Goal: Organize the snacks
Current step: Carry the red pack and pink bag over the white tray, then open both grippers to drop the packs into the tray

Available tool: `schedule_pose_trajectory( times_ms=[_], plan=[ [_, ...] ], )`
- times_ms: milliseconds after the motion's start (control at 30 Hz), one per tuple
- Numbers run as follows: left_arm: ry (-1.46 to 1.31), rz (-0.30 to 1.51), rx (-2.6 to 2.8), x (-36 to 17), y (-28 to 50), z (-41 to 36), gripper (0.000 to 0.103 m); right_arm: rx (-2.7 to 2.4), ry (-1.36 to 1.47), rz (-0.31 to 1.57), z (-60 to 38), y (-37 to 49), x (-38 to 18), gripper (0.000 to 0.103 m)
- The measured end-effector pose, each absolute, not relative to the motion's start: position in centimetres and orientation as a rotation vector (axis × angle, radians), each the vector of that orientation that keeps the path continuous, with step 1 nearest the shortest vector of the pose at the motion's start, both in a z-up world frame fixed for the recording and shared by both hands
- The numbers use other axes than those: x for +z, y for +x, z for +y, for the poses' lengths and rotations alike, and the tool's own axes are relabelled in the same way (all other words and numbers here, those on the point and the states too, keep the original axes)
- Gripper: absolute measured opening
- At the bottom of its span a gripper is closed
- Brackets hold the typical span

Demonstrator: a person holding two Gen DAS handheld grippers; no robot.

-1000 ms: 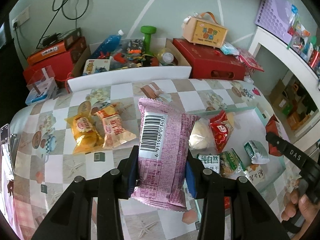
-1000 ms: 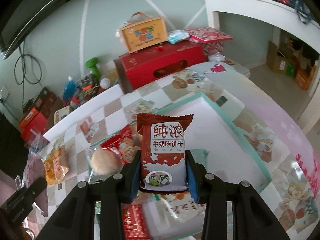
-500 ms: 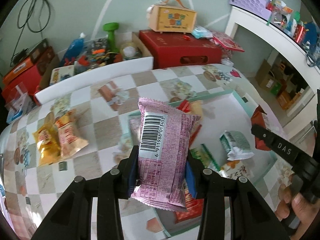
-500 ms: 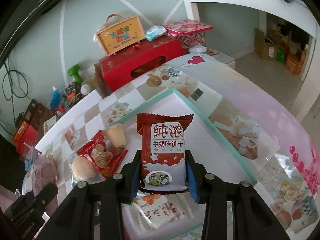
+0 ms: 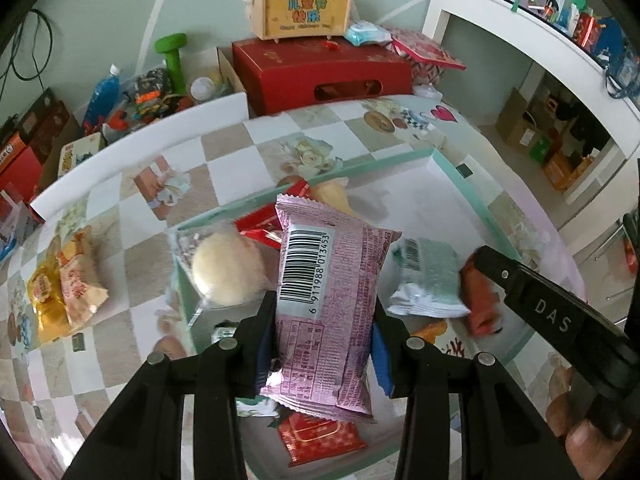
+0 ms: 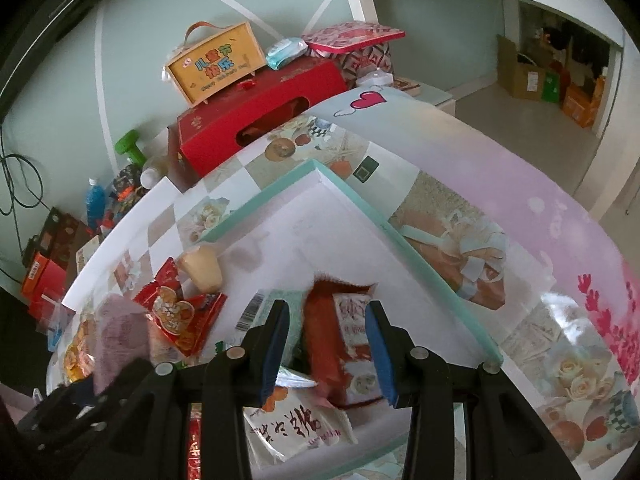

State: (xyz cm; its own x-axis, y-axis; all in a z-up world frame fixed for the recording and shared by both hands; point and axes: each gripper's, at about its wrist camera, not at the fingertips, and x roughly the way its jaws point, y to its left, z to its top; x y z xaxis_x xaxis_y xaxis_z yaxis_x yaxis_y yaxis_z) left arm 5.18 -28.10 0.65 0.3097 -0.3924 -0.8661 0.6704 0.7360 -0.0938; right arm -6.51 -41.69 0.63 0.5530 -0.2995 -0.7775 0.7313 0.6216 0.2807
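The left gripper (image 5: 324, 336) was held above the teal-edged tray (image 6: 404, 240), its fingers clamped on the sides of an upright pink snack packet (image 5: 328, 300) with the barcode facing the camera. The right gripper (image 6: 328, 348) hung low over the tray with its fingers spread apart, and the red-and-white biscuit packet (image 6: 344, 340) lay blurred between them on the tray beside a green packet (image 5: 428, 280).

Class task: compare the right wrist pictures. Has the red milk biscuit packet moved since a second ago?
Yes. The red milk biscuit packet has left the right tongs, now open, and dropped into the teal-rimmed tray below them.
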Motion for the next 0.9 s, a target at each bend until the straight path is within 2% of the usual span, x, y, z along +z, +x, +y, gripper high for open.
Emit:
schedule_pose_trajectory(
  times_ms=[67, 100, 167, 533, 667, 733, 767, 800, 900],
  plan=[
    [0.313, 1.044, -0.716, 0.5, 5.1, -28.4, 0.047, -0.653, 0.646, 0.755, -41.7, -6.4, 0.7, 0.042],
    [0.319, 1.044, -0.713, 0.4, 5.0, -28.5, 0.054, -0.65, 0.648, 0.754, -41.7, -6.4, 0.7, 0.042],
    [0.322, 1.042, -0.711, 0.5, 4.8, -28.6, 0.06, -0.644, 0.651, 0.754, -41.6, -6.4, 0.7, 0.042],
    [0.265, 1.055, -0.651, 0.7, 5.6, -26.2, 0.062, -0.629, 0.653, 0.763, -41.4, -6.3, 1.0, 0.042],
    [0.226, 1.059, -0.624, 0.8, 6.2, -24.6, 0.075, -0.623, 0.624, 0.77, -40.8, -5.7, 1.4, 0.044],
    [0.212, 1.052, -0.616, 0.9, 6.4, -23.9, 0.076, -0.628, 0.616, 0.77, -40.5, -5.5, 1.7, 0.058],
    [0.208, 1.049, -0.607, 1.0, 6.5, -23.5, 0.078, -0.632, 0.612, 0.77, -40.4, -5.4, 1.8, 0.074],
    [0.206, 1.048, -0.597, 1.0, 6.6, -23.2, 0.082, -0.631, 0.605, 0.77, -40.2, -5.2, 1.9, 0.079],
    [0.203, 1.041, -0.563, 0.9, 7.0, -22.1, 0.088, -0.607, 0.587, 0.783, -39.7, -4.6, 2.0, 0.082]
  ],
)
